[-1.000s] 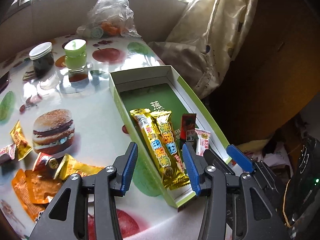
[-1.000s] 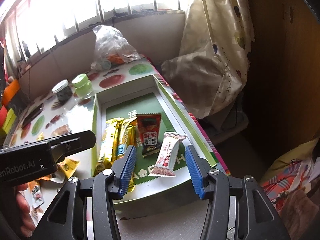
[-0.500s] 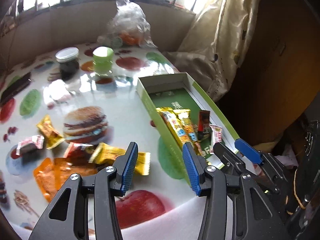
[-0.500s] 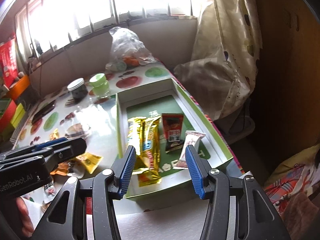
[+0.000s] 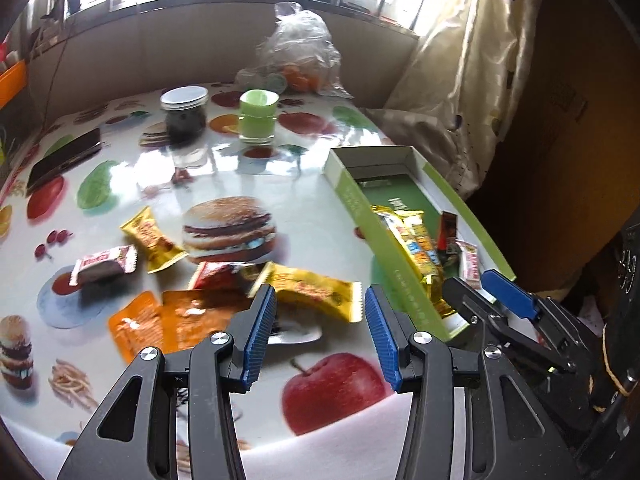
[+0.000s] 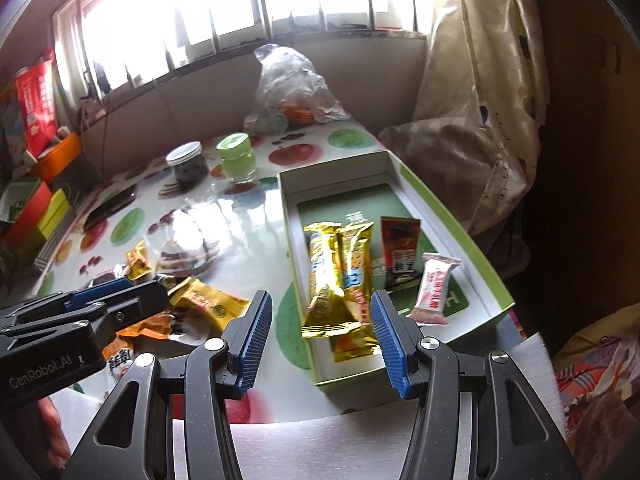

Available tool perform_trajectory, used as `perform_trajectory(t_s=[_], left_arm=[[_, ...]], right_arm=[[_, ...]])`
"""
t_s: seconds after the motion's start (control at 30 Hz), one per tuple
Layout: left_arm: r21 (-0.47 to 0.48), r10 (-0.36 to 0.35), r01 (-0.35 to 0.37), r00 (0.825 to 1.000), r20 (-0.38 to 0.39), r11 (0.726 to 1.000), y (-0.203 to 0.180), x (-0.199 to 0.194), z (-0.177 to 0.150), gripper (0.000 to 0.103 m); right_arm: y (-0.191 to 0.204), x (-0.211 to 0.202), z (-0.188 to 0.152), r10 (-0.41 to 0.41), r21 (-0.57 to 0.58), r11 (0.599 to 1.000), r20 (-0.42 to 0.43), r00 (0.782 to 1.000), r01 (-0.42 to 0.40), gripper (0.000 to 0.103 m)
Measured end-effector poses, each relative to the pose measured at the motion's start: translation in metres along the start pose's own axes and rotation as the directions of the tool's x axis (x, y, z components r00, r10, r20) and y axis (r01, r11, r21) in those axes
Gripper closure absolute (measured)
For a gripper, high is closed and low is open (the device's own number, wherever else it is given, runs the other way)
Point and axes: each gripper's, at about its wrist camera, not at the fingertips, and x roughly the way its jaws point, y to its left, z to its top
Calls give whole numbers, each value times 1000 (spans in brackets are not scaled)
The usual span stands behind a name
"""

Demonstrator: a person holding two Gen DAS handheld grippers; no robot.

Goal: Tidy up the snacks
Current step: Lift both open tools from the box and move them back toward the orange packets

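Several loose snack packets sit scattered on the left part of the table; the left gripper hangs over them near the front edge, jaws apart, holding nothing. Bare tabletop separates them from the green box at the right edge, four snacks inside. The right gripper hovers by its near wall, jaws apart, empty.

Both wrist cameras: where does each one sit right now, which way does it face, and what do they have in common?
Left wrist: sits behind the open, empty left gripper, looking down at loose snacks around a yellow packet; the right gripper shows at right.
Right wrist: sits behind the open, empty right gripper, facing the green box of gold bars; the left gripper and a hand's fingers show at left.
Shared: box, yellow packet, green-lidded jar, plastic bag.
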Motion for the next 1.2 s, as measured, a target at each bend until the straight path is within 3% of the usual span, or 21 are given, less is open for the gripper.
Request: perform_trajectory(t_s=[0.47, 0.87, 1.2], left_arm=[[-109, 68, -68, 998, -9, 992, 70, -8, -19, 55], [-175, 103, -110, 993, -49, 978, 104, -6, -36, 55], [-196, 106, -119, 991, -80, 973, 120, -3, -44, 55]], right_arm=[[37, 26, -5, 78, -111, 990, -63, 995, -84, 52], [71, 60, 2, 168, -268, 941, -157, 973, -206, 47], [86, 89, 8, 132, -373, 906, -209, 969, -203, 46]])
